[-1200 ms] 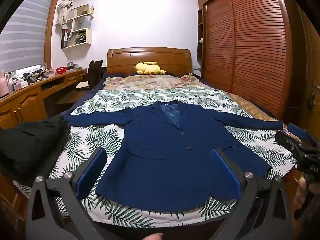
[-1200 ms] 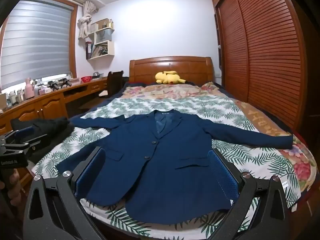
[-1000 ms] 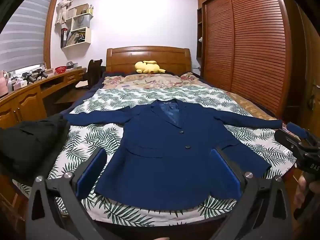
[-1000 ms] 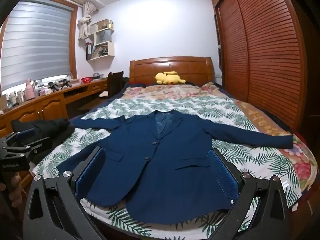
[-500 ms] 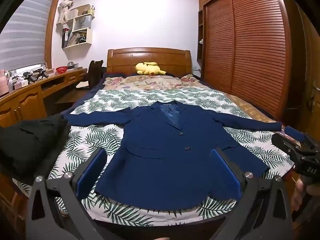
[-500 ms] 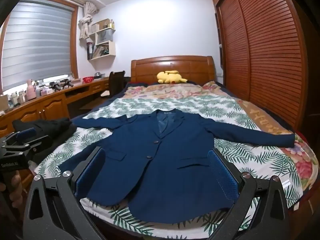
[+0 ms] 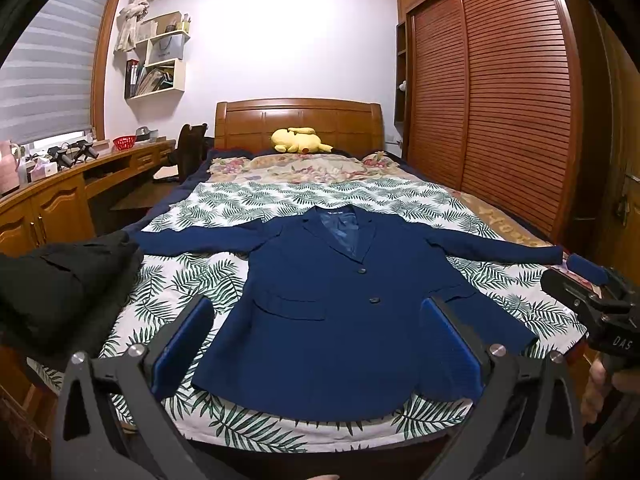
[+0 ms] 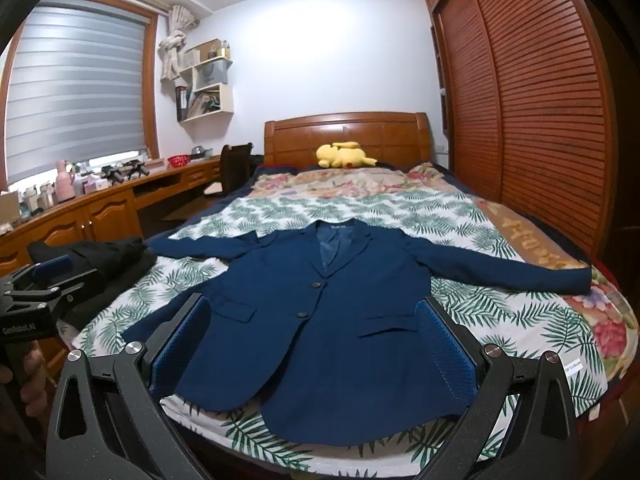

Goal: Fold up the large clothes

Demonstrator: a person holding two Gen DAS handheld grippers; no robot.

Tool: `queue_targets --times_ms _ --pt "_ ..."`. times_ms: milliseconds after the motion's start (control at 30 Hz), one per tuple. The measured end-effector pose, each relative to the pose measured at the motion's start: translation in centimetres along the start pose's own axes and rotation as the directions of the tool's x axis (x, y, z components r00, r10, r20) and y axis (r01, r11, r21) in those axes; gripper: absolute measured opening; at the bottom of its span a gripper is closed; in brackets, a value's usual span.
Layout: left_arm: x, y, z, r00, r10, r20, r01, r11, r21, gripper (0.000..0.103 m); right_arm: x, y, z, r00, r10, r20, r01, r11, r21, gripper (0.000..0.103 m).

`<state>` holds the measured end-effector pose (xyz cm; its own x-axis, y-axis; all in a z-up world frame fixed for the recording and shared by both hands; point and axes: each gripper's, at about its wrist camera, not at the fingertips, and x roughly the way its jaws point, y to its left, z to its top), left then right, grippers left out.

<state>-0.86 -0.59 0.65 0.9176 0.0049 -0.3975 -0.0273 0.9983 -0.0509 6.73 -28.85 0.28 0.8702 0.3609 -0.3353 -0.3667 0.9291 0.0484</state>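
Observation:
A navy blue blazer (image 7: 332, 304) (image 8: 344, 320) lies flat and face up on the bed, buttoned, with both sleeves stretched out to the sides and its hem toward me. My left gripper (image 7: 316, 344) hovers open above the near hem, nothing between its blue pads. My right gripper (image 8: 312, 344) is likewise open over the hem, holding nothing. Each gripper shows at the edge of the other's view, the right gripper (image 7: 592, 304) held by a hand near the right sleeve cuff and the left gripper (image 8: 36, 292) at the far left.
The bed has a palm-leaf sheet (image 7: 188, 280) and a floral blanket (image 7: 304, 166) farther back, with a yellow plush toy (image 7: 298, 140) at the wooden headboard. A black garment (image 7: 56, 284) is piled at the bed's left edge. A wooden desk (image 8: 92, 208) runs along the left; slatted wardrobe doors (image 7: 500, 112) line the right.
Both views have shifted only slightly; the grippers stay open above the hem and the blazer has not moved.

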Motion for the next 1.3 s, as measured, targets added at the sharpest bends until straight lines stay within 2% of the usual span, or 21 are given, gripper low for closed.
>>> queue_targets --times_ms 1300 --pt "0.02 0.00 0.18 1.000 0.008 -0.012 -0.008 1.000 -0.001 0.103 -0.26 0.40 -0.02 1.000 0.004 0.000 -0.004 1.000 0.005 0.103"
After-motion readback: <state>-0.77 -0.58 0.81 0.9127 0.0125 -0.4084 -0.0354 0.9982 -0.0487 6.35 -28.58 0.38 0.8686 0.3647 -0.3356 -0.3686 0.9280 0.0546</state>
